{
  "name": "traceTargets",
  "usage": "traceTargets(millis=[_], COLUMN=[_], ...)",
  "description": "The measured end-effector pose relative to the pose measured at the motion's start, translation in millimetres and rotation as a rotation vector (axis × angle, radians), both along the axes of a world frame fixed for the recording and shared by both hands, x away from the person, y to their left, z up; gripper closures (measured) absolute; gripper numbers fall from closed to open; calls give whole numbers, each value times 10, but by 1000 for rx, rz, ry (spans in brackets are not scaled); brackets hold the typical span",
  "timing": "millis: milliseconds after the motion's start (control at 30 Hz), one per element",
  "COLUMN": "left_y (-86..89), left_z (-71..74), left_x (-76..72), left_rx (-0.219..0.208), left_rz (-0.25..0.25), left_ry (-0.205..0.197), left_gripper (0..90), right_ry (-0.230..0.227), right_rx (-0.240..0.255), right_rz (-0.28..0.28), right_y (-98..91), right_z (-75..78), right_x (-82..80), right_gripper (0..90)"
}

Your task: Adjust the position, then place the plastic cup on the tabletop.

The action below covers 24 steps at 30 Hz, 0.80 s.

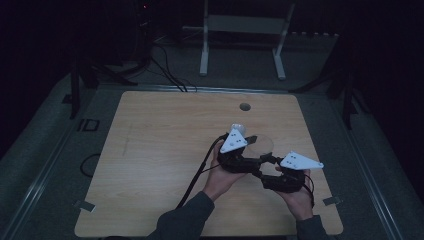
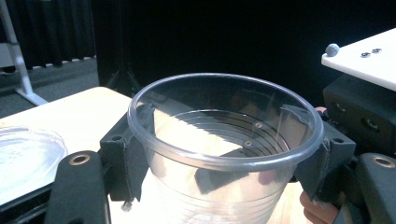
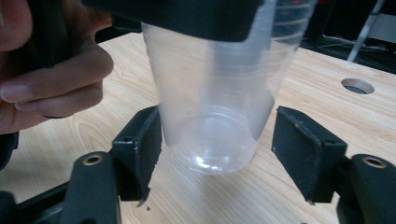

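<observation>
Your left gripper [image 2: 224,158] clamps the clear plastic cup [image 2: 224,154] at centre frame, while your right gripper [image 3: 217,144] brackets its base, jaws apart.

A clear plastic cup [image 2: 224,149] stands upright between the left gripper [image 2: 224,161]'s two black jaws, which press against its ribbed wall just under the rim — one on each side. Left of the cup lies a clear round lid [image 2: 25,158] on the wooden table [image 2: 79,114]. Right of the cup, close by, sits the other gripper [image 2: 359,116] — its white plate above.
</observation>
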<state>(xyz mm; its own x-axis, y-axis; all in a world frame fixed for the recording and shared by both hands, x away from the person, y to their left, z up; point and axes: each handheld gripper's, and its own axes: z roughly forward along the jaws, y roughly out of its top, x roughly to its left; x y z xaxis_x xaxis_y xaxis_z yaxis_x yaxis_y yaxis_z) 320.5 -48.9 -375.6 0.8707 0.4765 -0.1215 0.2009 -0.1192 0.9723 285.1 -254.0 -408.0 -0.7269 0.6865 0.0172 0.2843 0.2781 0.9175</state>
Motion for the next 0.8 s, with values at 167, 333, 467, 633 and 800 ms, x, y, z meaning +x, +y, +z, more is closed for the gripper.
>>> traceTargets(millis=[167, 333, 467, 633, 800], left_y=[2, -1, 2, 12, 14], left_z=[-2, -15, -26, -31, -39], left_x=[-7, -14, -17, -23, -30], left_rx=[12, 21, 27, 35, 38], left_rz=[9, 22, 31, 39, 48], left_ry=[-14, -22, -27, -38, -48], left_gripper=[288, 290, 291, 292, 293], right_ry=[1, 2, 0, -2, -2], right_rx=[-3, 1, 4, 3, 6], right_rz=[-8, -27, -36, -43, -55], right_y=[-26, -66, -99, -136, -178], right_z=[-10, -20, -16, -14, -18], right_x=[-6, -15, -27, -36, -40], right_gripper=[302, 284, 277, 277, 277])
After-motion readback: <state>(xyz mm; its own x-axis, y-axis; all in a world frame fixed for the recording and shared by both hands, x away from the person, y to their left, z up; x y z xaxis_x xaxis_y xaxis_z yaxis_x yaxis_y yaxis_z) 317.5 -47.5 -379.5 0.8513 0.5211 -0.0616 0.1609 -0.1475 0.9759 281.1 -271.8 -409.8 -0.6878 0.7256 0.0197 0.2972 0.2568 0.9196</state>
